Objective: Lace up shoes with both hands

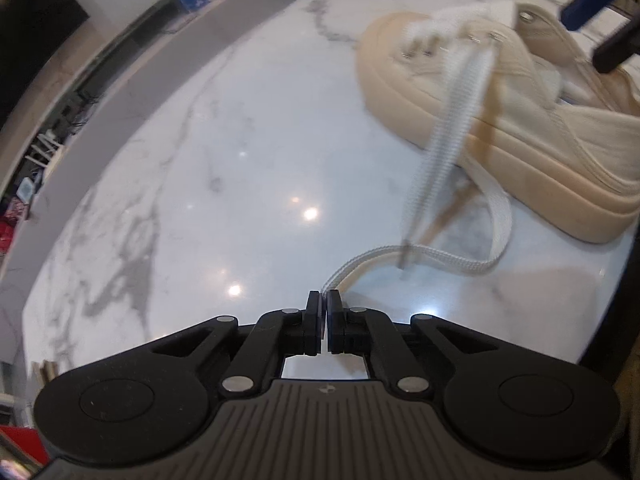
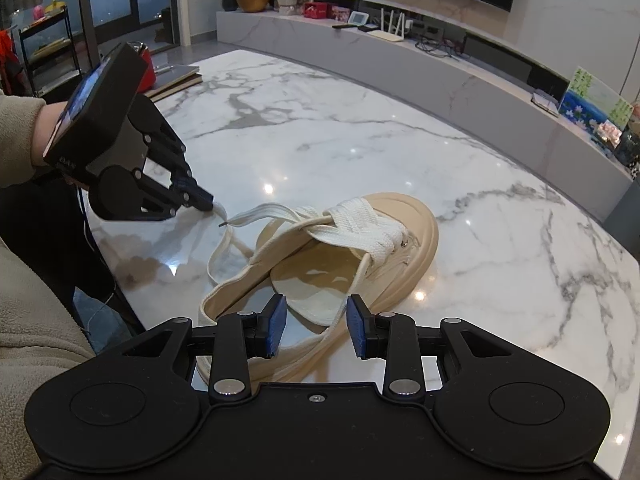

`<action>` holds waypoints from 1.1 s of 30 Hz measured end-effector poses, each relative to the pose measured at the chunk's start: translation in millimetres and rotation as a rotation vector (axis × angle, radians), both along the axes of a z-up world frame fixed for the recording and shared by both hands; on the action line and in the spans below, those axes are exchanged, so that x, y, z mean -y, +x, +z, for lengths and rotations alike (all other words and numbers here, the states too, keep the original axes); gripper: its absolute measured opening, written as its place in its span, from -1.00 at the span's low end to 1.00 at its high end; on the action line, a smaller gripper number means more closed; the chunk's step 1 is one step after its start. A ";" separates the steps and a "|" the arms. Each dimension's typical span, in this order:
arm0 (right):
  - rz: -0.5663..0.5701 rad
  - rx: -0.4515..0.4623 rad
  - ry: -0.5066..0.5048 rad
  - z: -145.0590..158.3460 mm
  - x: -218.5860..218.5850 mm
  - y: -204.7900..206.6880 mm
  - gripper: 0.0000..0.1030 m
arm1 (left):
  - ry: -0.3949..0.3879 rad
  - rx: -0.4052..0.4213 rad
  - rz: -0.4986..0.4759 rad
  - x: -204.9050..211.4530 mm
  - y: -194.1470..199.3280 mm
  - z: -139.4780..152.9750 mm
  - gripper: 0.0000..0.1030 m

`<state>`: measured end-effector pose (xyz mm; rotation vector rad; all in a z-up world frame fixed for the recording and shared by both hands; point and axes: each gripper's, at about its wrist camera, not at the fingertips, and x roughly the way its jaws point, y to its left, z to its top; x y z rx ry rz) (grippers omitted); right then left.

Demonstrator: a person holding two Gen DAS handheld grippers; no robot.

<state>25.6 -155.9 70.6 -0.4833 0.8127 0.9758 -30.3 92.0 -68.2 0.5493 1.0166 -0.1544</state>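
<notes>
A beige shoe (image 2: 420, 236) lies on the marble table (image 2: 360, 120), toe pointing away, with a wide white lace (image 2: 360, 220) crossed over its front eyelets. My left gripper (image 2: 208, 205) is to the shoe's left, shut on a strand of that lace close to the tabletop. In the left wrist view the lace (image 1: 380, 256) runs from the pinched left gripper (image 1: 324, 300) back to the shoe (image 1: 520, 128). A second strand hangs blurred, its tip (image 1: 403, 258) free. My right gripper (image 2: 317, 326) stands open over the shoe's heel opening; a lace strand passes between its pads untouched.
A stack of books (image 2: 176, 78) and a red pot (image 2: 148, 68) sit at the table's far left. A low marble sideboard (image 2: 400, 52) with small devices runs behind. The table's near edge lies beside the person's fleece sleeve (image 2: 24, 320).
</notes>
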 end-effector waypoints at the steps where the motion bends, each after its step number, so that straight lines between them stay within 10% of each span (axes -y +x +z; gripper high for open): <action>1: 0.000 0.001 0.000 0.2 -0.1 0.3 -0.40 | 0.003 0.005 0.006 -2.3 2.5 2.0 -0.97; 9: 0.004 0.012 -0.002 0.3 -0.7 -0.6 -0.40 | 0.061 0.205 0.090 -23.6 16.0 70.6 -0.97; 18: -0.006 0.021 0.011 4.2 1.3 0.0 -0.40 | -0.031 0.333 -0.111 41.8 14.8 126.8 -0.97; 33: -0.023 0.055 0.017 7.6 7.8 -2.9 -0.40 | 0.041 0.184 -0.337 133.9 21.5 55.4 -0.93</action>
